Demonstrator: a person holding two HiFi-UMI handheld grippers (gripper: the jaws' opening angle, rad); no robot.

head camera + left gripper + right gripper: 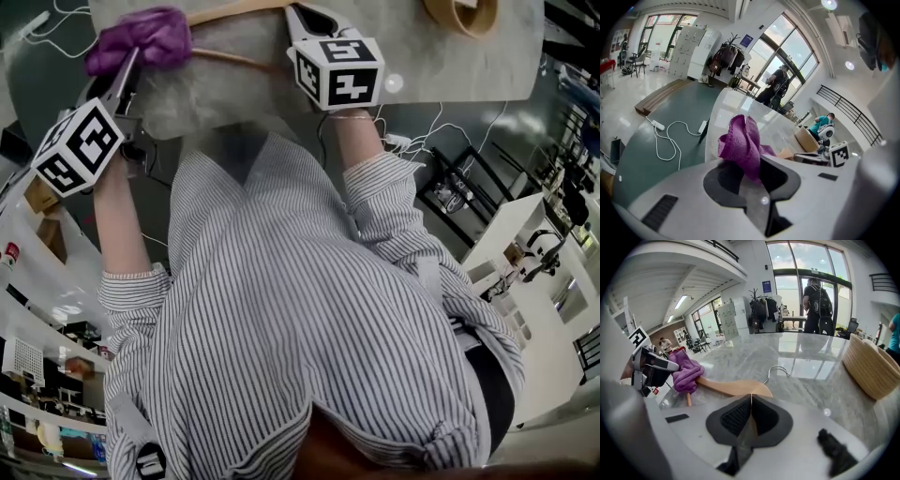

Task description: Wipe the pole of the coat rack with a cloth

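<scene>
Bunching out of the left gripper's [749,169] clamped jaws, the purple cloth [740,143] sits against one end of a wooden hanger [731,387] lying on the marble table [450,66]. The right gripper's [751,397] jaws are pressed together, tips right at the hanger's middle. A woven basket [869,366] stands farther along the table.

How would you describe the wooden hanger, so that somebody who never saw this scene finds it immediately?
Start at the grey marble table. Between the woven basket on one side and the left gripper on the other is the wooden hanger. Only it is pale curved wood with a metal hook, and the left gripper's purple cloth covers one end.
</scene>
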